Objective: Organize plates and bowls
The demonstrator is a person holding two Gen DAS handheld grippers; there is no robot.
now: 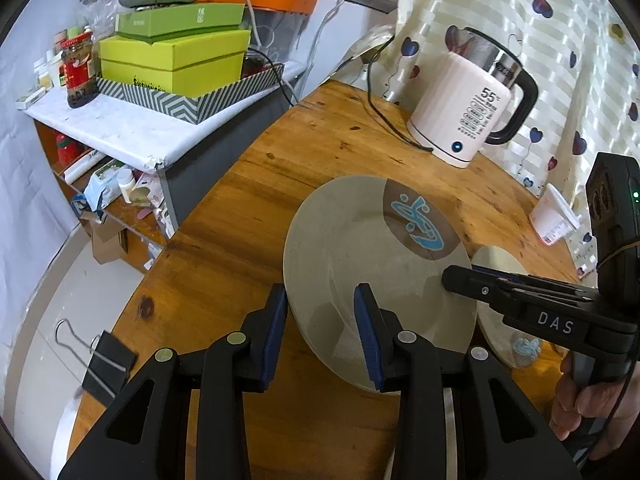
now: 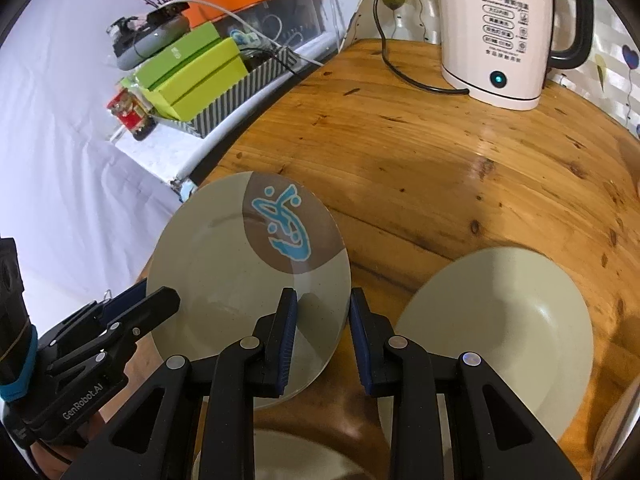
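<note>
two black grippers straddle opposite rims of the tilted grey round plate with a blue motif [image 2: 240, 276]: left gripper [image 1: 322, 334] and right gripper [image 2: 323, 340], both spread, above the wooden table [image 2: 440, 168]. a plain grey bowl [image 2: 496, 336] sits just beside.

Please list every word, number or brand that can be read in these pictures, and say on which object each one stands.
"55°C": on the white kettle; the lines beneath are too small to read.
"DAS": on the right hand-held gripper.
"GenRobot.AI": on the left hand-held gripper.
Green boxes: print too small to read.
Red-labelled jar: label blurred.
</note>
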